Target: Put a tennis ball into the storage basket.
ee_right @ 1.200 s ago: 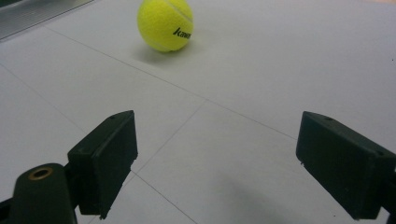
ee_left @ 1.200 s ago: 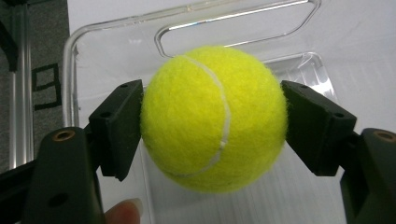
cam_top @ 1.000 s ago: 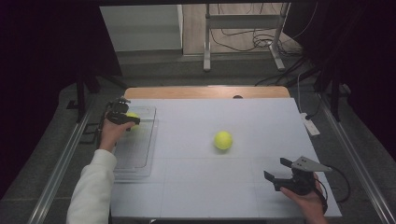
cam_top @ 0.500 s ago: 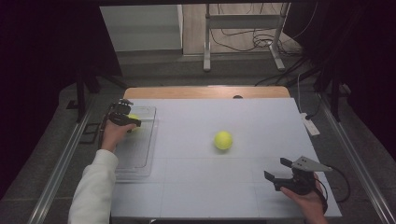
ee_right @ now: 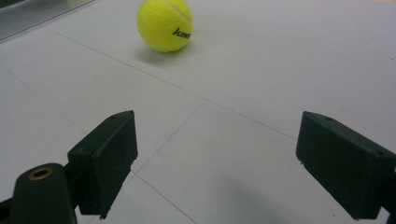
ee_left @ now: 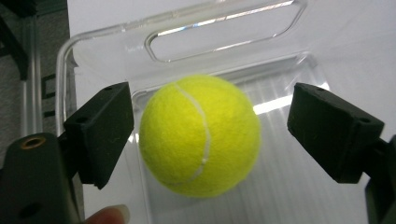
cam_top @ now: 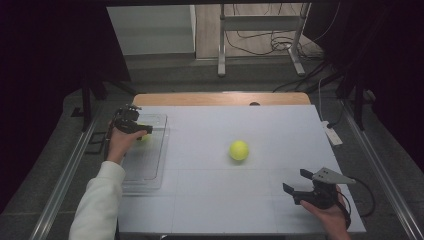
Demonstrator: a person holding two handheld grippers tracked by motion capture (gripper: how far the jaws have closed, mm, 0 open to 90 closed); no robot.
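Jaws of the left gripper (ee_left: 205, 135) stand spread around a ball (ee_left: 200, 135) over the tray (cam_top: 150, 165) at the worktop's left edge, apparently releasing it there, while the right gripper (cam_top: 300, 184), open and empty, faces the second ball (cam_top: 239, 150) mid-worktop.

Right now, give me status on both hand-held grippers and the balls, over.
Left hand-held gripper open around ball over clear tray. Right hand-held gripper open, empty. Second ball mid-table, path clear.
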